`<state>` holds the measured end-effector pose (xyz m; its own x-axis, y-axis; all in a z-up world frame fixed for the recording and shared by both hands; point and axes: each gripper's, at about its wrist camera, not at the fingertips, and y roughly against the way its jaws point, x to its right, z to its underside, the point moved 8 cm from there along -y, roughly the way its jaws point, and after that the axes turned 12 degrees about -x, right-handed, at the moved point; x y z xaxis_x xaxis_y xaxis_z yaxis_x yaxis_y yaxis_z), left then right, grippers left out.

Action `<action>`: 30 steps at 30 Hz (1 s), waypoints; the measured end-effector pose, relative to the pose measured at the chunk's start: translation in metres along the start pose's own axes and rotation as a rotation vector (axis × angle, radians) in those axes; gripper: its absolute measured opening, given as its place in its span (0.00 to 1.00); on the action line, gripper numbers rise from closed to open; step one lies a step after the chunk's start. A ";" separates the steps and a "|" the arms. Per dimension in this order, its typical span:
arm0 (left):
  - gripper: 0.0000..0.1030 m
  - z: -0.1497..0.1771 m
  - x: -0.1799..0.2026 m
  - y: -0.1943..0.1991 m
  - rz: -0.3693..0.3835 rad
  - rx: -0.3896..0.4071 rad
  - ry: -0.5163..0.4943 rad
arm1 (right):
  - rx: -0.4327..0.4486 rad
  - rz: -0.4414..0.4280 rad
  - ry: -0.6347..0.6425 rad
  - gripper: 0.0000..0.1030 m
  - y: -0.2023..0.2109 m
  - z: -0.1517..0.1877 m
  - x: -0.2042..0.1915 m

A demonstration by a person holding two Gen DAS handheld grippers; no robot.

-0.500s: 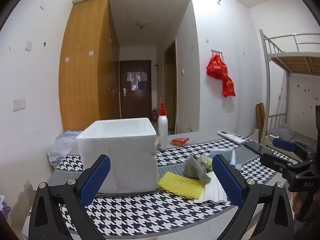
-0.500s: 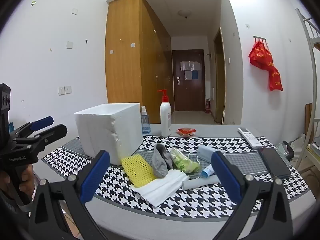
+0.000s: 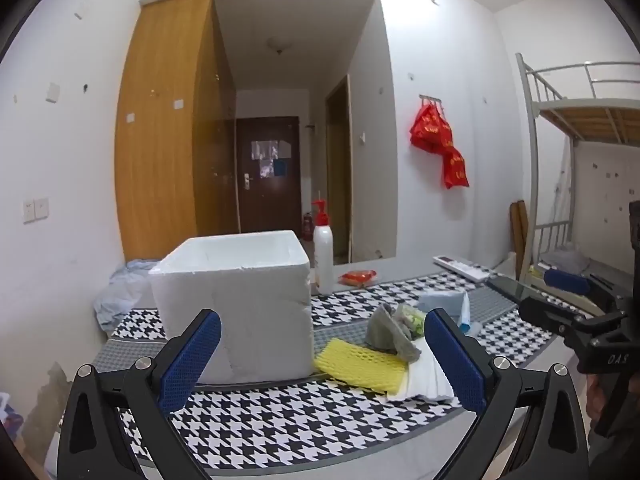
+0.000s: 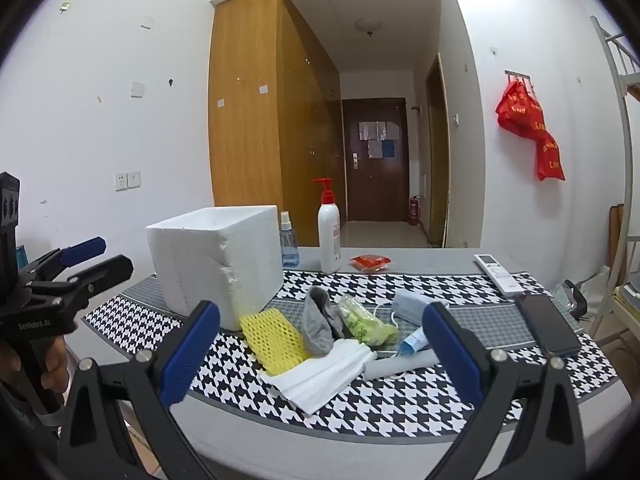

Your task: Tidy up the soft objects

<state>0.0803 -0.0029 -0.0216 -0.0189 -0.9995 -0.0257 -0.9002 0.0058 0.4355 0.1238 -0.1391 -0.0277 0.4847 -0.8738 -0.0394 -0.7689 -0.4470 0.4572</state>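
Observation:
A white foam box (image 3: 236,304) (image 4: 216,264) stands open-topped on the houndstooth table mat (image 4: 360,400). To its right lies a pile of soft things: a yellow foam net (image 3: 360,364) (image 4: 272,340), a grey sock (image 3: 386,332) (image 4: 318,320), a green plastic bag (image 4: 366,322), a folded white cloth (image 3: 426,378) (image 4: 320,372), a blue face mask (image 4: 412,306) and a grey roll (image 4: 400,366). My left gripper (image 3: 320,360) hovers open before the box. Before the pile, my right gripper (image 4: 320,356) stands open and empty. Each gripper also shows at the edge of the other's view.
A white pump bottle (image 4: 329,236), a small blue spray bottle (image 4: 289,242) and a red packet (image 4: 370,262) sit behind the box. A remote (image 4: 498,272) and a black phone (image 4: 546,324) lie at the right. A bunk bed (image 3: 580,120) stands beyond the table's right end.

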 end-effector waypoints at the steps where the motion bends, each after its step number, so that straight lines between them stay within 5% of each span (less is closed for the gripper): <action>1: 0.99 0.000 0.000 -0.001 -0.001 -0.001 0.001 | 0.000 0.001 0.000 1.00 -0.001 0.000 0.000; 30: 0.99 0.002 -0.007 -0.001 -0.009 -0.008 0.033 | 0.003 -0.011 -0.009 1.00 0.001 -0.002 0.000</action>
<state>0.0803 0.0045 -0.0240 0.0037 -1.0000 -0.0005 -0.8965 -0.0036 0.4430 0.1234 -0.1394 -0.0255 0.4890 -0.8707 -0.0527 -0.7647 -0.4570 0.4544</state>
